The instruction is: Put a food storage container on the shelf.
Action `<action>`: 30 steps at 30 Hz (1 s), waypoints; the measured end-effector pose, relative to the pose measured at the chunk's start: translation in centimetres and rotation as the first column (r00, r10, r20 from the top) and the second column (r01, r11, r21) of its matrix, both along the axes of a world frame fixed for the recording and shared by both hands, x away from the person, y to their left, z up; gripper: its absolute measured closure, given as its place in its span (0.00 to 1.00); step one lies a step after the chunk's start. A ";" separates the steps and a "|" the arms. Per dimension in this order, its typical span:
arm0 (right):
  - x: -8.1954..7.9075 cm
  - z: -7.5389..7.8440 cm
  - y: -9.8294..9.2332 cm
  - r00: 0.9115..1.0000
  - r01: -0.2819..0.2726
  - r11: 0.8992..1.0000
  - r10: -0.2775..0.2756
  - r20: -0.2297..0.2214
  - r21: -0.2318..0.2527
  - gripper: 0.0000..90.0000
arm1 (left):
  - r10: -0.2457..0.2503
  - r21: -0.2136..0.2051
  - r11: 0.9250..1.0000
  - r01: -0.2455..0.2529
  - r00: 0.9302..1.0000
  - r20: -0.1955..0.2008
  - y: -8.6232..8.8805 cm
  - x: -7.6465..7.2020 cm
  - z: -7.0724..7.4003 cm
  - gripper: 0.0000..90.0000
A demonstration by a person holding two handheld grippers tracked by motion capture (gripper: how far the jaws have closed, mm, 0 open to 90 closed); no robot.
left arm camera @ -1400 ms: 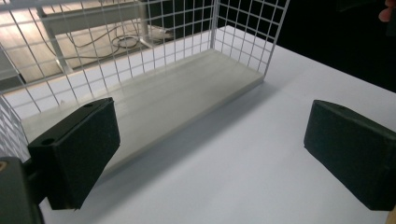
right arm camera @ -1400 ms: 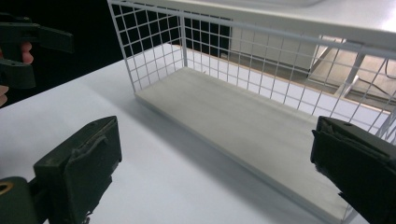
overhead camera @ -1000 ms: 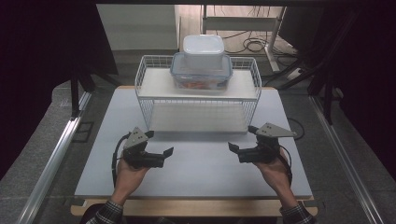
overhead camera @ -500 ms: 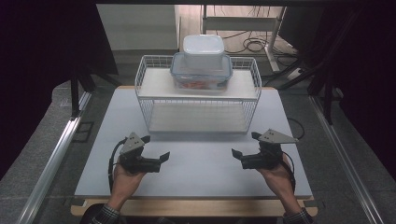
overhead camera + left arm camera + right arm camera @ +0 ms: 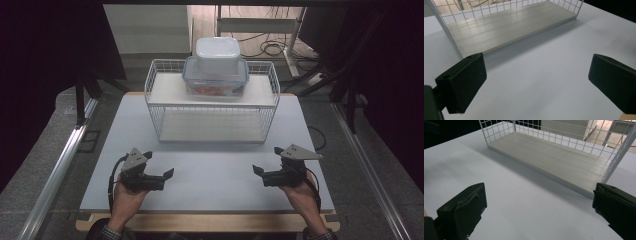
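High view. White table (image 5: pixel 210 172), wood edge along the near side. White wire rack (image 5: pixel 212 102) stands at the far middle, two tiers, each with a pale board. On the top board sits a clear tub (image 5: pixel 215 76) with a blue-rimmed lid and red-orange contents inside; a smaller white tub (image 5: pixel 217 53) is stacked on it, lid on. The lower board is bare. Left gripper (image 5: pixel 168 174) lies low at the near left of the table, held in the left hand (image 5: pixel 126 196), jaws pointing inward toward the middle and spread, nothing between them. Right gripper (image 5: pixel 258 170) mirrors it at the near right, held in the right hand (image 5: pixel 300 195), jaws also spread and empty. Both sit well apart from the rack and from each other. Grey three-cornered plate on top of each.

Left gripper view. Left gripper (image 5: pixel 536 82): two black jaws wide apart, bare table between them. Rack (image 5: pixel 506 25) ahead, lower board ridged lengthwise, cream-grey, wire grid rising behind and at the left corner. Its shadow falls on the table in front.

Right gripper view. Right gripper (image 5: pixel 539 207): jaws wide apart, gripping nothing. Rack (image 5: pixel 554 157) ahead, lower board running on a slant, white wire mesh behind and a corner post at right.
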State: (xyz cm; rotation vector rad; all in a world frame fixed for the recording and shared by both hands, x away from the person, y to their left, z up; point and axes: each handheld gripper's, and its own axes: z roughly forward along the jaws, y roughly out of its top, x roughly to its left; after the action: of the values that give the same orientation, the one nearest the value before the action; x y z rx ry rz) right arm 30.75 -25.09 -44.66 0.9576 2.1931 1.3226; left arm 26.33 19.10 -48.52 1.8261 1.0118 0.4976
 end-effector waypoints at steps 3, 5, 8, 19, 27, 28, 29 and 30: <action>-0.2 -0.2 -0.4 1.000 0.007 1.000 -0.007 -0.001 -0.002 0.00 | 0.003 0.011 1.000 -0.003 1.000 -0.003 0.2 -0.2 -0.2 0.01; -0.3 -0.4 -0.6 1.000 0.011 1.000 -0.011 -0.002 -0.004 0.00 | 0.007 0.014 1.000 -0.007 1.000 -0.010 0.4 -0.3 -0.4 0.01; -0.6 -0.7 -1.1 1.000 0.021 1.000 -0.021 -0.008 -0.005 0.00 | 0.015 0.020 1.000 -0.015 1.000 -0.020 0.7 -0.4 -0.7 0.01; -1.1 -2.1 -2.5 0.998 0.044 0.999 -0.045 -0.041 -0.024 0.00 | 0.052 0.040 0.998 -0.049 0.997 -0.065 2.4 -0.9 -2.3 0.01; -1.4 -3.0 -3.1 0.997 0.060 0.997 -0.063 -0.055 -0.053 0.00 | 0.079 0.067 0.995 -0.074 0.994 -0.081 3.3 -1.0 -3.2 0.01; -1.4 -3.1 -3.2 0.996 0.061 0.997 -0.064 -0.057 -0.056 0.00 | 0.081 0.070 0.995 -0.075 0.993 -0.085 3.4 -1.0 -3.3 0.01; -1.5 -3.2 -3.3 0.996 0.064 0.996 -0.067 -0.063 -0.057 0.00 | 0.081 0.071 0.995 -0.075 0.993 -0.090 3.4 -1.0 -3.4 0.01; -1.5 -3.4 -3.3 0.995 0.064 0.996 -0.068 -0.068 -0.059 0.00 | 0.081 0.076 0.994 -0.074 0.992 -0.096 3.5 -0.9 -3.5 0.01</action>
State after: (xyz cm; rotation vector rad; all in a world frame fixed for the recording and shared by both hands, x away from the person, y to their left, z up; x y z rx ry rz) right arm 29.25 -28.43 -48.04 1.0598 2.2180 1.2084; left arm 25.38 22.61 -52.01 1.8966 1.1489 0.5004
